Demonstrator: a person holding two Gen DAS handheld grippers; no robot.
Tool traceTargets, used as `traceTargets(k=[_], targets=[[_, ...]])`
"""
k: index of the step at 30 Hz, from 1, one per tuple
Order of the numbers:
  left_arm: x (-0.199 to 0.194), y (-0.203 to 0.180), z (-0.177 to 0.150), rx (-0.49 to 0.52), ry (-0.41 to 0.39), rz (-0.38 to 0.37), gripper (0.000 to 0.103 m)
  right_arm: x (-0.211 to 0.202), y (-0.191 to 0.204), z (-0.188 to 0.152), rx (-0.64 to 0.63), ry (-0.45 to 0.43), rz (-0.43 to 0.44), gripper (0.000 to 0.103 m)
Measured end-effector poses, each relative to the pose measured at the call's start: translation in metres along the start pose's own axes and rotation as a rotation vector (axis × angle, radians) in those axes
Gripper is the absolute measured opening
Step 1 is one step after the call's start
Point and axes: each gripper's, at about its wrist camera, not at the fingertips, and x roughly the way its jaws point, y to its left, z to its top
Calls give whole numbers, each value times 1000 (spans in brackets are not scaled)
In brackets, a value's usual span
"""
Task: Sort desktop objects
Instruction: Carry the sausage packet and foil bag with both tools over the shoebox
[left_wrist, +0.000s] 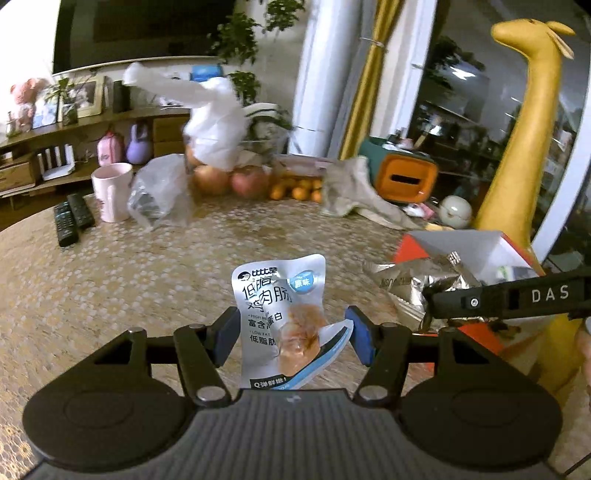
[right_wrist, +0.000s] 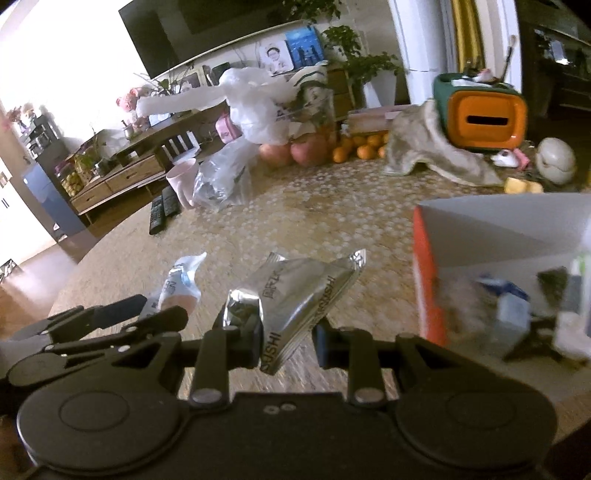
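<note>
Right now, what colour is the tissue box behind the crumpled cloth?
Orange front with a dark green body; clearest in the right wrist view.

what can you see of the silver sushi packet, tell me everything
The silver packet is a crinkled, shiny foil pouch with crimped ends and dark print reading SUSHI along one edge. It sits tilted between the pads of the right gripper, one corner folded over near the left pad, lifted over the patterned table. The open red and white box stands just to its right; whether they touch is unclear.
</note>
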Motion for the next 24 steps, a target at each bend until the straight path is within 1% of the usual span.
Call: traceTargets(k=[7,12,18,24], targets=[[-13,-54,-4,67,-3,-62,61,-47,-28,-17,15,-43,-29,26],[-14,-93,-4,119,3,-109,61,-76,-58,-32,36,-58,-71,26],[-9,-138,-5,190,16,-160,61,-102,-95,-43,73,-82,-121,26],[1,-177,-4,268,26,-197,61,-122,-128,-45,93,-118,-160,26]])
